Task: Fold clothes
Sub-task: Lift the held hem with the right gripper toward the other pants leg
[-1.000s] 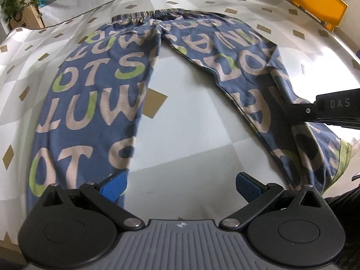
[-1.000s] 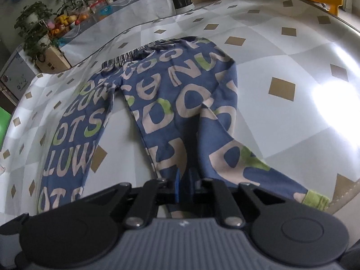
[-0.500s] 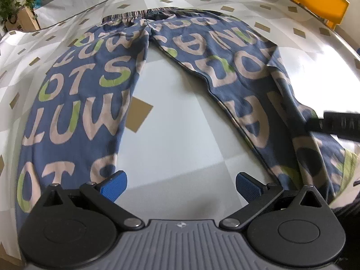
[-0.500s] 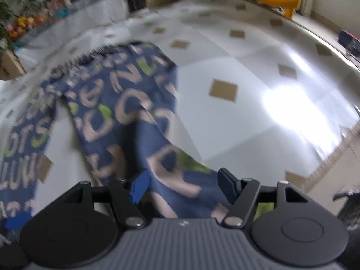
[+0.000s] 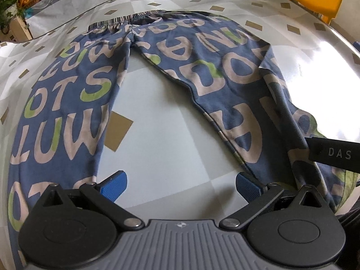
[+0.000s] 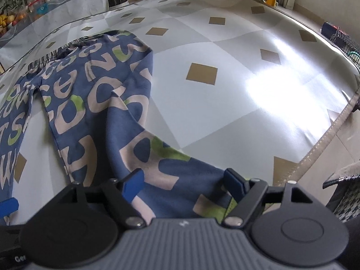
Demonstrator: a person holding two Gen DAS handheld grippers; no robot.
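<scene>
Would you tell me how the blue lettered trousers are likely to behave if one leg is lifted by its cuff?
The trousers will probably droop limply: the right leg already lies creased. They look like light knit cloth. On the glossy tablecloth the rest may slide along.

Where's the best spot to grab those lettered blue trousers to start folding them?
Probably the green-cuffed hem of the trousers, under the open right gripper, coming from above. The leg lies flat on the table, so only an edge or ridge gives the pads something to pinch.
</scene>
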